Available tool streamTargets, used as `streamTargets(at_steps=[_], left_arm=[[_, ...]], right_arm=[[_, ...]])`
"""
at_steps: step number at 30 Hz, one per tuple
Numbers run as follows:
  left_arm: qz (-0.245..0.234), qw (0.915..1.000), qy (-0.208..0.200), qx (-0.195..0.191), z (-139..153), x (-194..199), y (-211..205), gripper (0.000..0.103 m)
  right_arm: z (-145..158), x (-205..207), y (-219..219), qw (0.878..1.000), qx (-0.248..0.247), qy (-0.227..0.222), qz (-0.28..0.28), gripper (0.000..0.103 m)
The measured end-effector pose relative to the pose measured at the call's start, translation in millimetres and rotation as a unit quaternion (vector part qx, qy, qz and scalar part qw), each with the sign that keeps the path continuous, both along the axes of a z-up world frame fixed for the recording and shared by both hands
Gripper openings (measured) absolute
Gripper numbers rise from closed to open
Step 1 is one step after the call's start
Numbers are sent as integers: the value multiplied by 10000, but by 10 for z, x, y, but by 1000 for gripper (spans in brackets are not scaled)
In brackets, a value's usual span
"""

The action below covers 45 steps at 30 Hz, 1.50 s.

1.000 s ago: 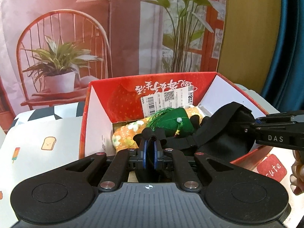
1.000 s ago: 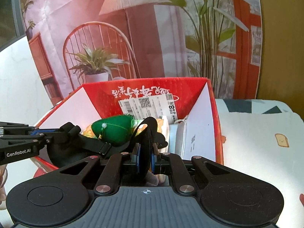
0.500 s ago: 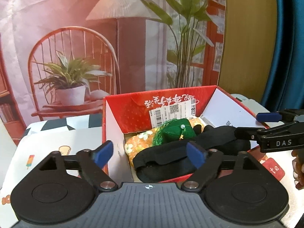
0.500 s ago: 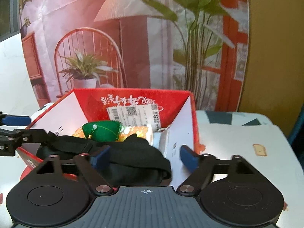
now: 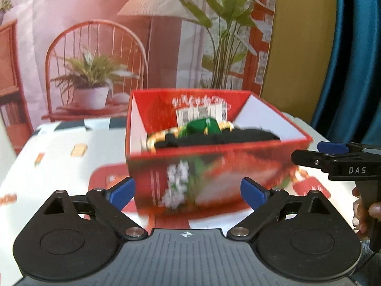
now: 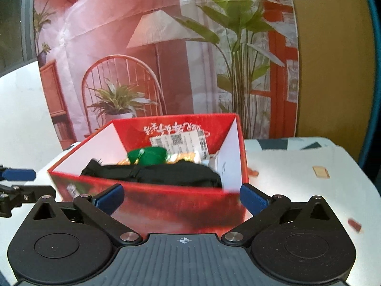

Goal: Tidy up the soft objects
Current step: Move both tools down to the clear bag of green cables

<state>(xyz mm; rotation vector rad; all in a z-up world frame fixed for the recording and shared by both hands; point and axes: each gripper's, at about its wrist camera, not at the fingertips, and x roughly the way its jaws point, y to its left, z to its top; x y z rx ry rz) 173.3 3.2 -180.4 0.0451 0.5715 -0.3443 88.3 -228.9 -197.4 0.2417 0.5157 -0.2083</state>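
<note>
Red cardboard box [image 5: 214, 178], the landmark: open-topped, standing on a white tablecloth [image 5: 59, 162] printed with small toast and sweet motifs.
Inside the box: black fabric item [image 6: 152, 174] laid across the front, resting on the other contents; green plush piece [image 6: 147, 155] behind it; orange floral item [image 5: 154, 138] at the left, partly covered. A shipping label is stuck to the inner back wall.
Left gripper [image 5: 188, 190]: in front of the box, jaws just opened wide, nothing between them.
Right gripper [image 6: 182, 197]: likewise before the box, jaws just spread, empty.
Step, as judged: black item released into the box; both tools clear of it. Next calls for finding any soft object outside the box; none shows.
Behind the box: printed backdrop of chair, lamp and plants; teal curtain [image 5: 352, 59] at right.
</note>
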Motion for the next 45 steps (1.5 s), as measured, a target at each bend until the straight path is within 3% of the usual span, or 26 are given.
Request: streamTargets(at_steps=[5, 11, 16, 31, 41, 45], left_arm=[[56, 9996, 258, -44, -244, -281, 45, 96], [163, 9984, 543, -63, -470, -443, 96, 96], [315, 9981, 467, -262, -500, -538, 172, 96], [479, 9968, 468, -436, -605, -536, 194, 93], [416, 9978, 363, -371, -622, -544, 171, 92], [403, 9979, 343, -372, -625, -538, 178, 92]], right_arm=[[-150, -311, 97, 9999, 34, 118, 112, 103], [-332, -643, 256, 9987, -289, 329, 251, 103], [-441, -808, 336, 9986, -261, 339, 317, 103], [-627, -620, 521, 9936, -656, 642, 658, 102], [-725, -348, 738, 9820, -1021, 957, 1266, 101], [-745, -245, 721, 9826, -905, 983, 1287, 100]])
